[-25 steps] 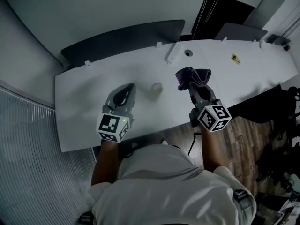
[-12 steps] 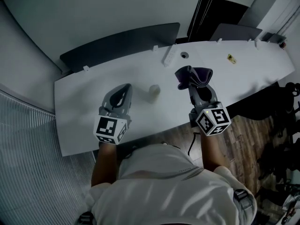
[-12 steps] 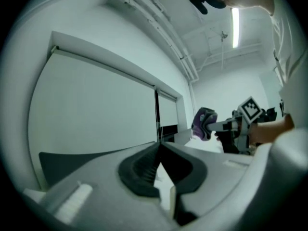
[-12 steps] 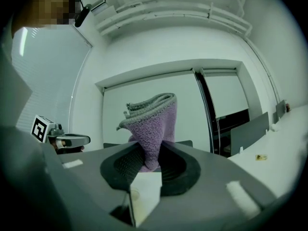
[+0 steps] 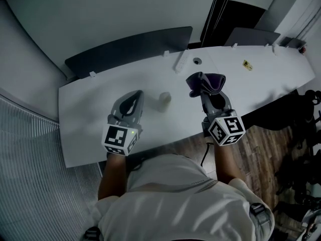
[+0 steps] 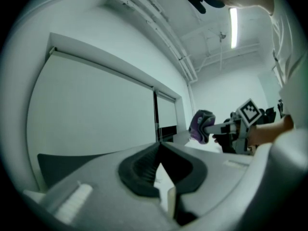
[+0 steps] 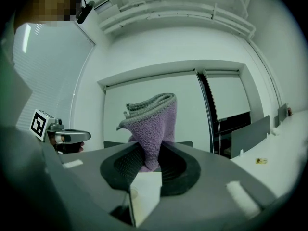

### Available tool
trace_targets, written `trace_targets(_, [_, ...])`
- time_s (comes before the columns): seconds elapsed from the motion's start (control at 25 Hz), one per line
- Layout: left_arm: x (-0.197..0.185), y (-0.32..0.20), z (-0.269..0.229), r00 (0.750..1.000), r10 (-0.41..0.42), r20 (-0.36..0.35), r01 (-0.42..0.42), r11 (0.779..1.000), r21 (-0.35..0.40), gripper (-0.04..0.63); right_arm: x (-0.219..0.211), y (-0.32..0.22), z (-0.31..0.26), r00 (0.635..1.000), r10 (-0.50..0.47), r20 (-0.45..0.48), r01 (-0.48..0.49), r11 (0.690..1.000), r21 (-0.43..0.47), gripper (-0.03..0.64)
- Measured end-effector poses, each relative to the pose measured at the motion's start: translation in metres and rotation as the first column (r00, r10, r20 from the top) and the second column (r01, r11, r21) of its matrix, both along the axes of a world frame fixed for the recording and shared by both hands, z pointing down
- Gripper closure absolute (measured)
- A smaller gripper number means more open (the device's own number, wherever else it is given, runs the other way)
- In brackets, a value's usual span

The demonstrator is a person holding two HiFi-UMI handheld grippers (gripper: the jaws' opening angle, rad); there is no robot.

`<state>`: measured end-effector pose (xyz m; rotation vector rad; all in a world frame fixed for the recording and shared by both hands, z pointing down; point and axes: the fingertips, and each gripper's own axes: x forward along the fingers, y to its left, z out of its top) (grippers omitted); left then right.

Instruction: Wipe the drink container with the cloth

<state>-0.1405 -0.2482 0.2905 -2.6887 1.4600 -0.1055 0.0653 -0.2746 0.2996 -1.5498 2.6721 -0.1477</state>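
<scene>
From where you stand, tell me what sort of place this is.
Most likely an office or a similar workroom: a long white desk with a dark divider panel along its far edge, a white power strip lying near that edge, and wood-look flooring beside the desk.

Small pale drink container (image 5: 165, 100) standing on table (image 5: 95, 109), purple cloth (image 5: 205, 82) (bunched) pinched in right claw (image 7: 150, 161)

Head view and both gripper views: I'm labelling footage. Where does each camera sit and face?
Head view: on the head, facing down at white table; forearms, left tool, right tool show.
Left gripper view: on left tool, along its shut jaws.
Right gripper view: on right tool, along jaws gripping purple towelling cloth.
Shared: all show the cloth.
</scene>
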Motion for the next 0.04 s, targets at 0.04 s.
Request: trace_targets(0.04, [0.0014, -0.0001, -0.0004, 1.0, 0.0, -0.001, 0.0, 1.0, -0.002, 0.591, 0.0009, -0.0002, 0.0002, 1.0, -0.001, -0.005, 0.001, 1.0, 0.0, 0.528])
